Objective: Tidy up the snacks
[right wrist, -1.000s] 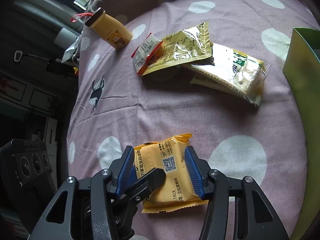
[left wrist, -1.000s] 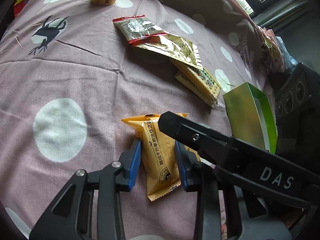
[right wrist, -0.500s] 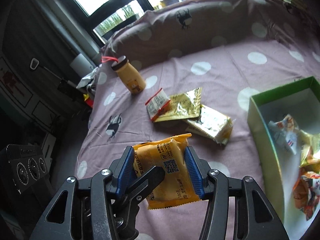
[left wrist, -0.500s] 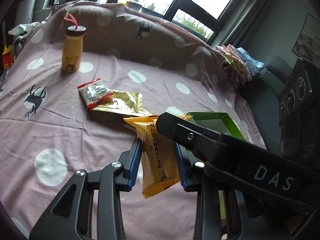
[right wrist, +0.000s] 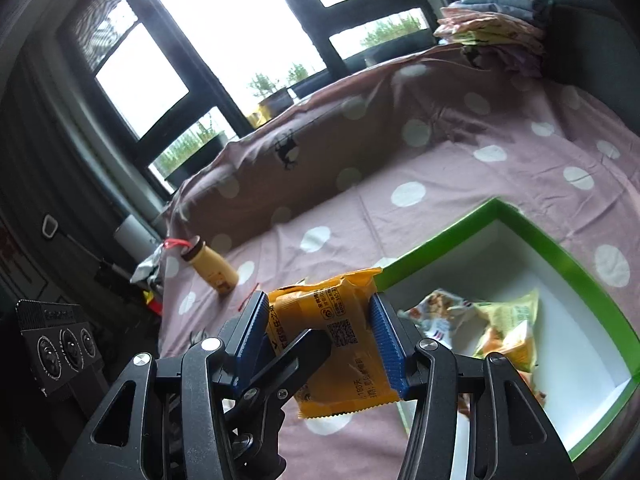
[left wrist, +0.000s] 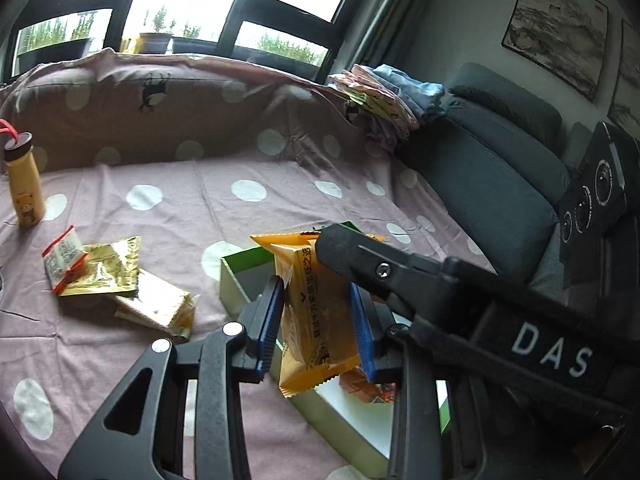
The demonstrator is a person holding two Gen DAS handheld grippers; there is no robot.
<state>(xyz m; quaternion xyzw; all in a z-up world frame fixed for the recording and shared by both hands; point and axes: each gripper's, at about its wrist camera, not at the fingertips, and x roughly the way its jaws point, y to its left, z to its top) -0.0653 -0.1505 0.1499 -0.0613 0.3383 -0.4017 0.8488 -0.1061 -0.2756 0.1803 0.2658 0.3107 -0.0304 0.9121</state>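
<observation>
An orange snack packet (left wrist: 314, 320) hangs in the air, held by both grippers at once. My left gripper (left wrist: 316, 292) is shut on its narrow sides. My right gripper (right wrist: 318, 308) is shut across the same packet (right wrist: 344, 364), and one of its black fingers (left wrist: 380, 268) crosses the left wrist view. The packet hangs over the near corner of a green box (left wrist: 240, 280) with a white inside (right wrist: 540, 236). Several snack bags (right wrist: 504, 320) lie in that box.
On the pink dotted cloth left of the box lie a gold packet (left wrist: 108, 268), a small red-edged packet (left wrist: 64, 252) and a cracker pack (left wrist: 156, 308). A yellow bottle (left wrist: 26, 188) stands far left. Folded clothes (left wrist: 384, 92) and a grey sofa (left wrist: 500, 168) are at the right.
Both grippers have lifted the orange packet off the cloth and carried it to the right, over the green box's corner. The views have tilted up toward the window.
</observation>
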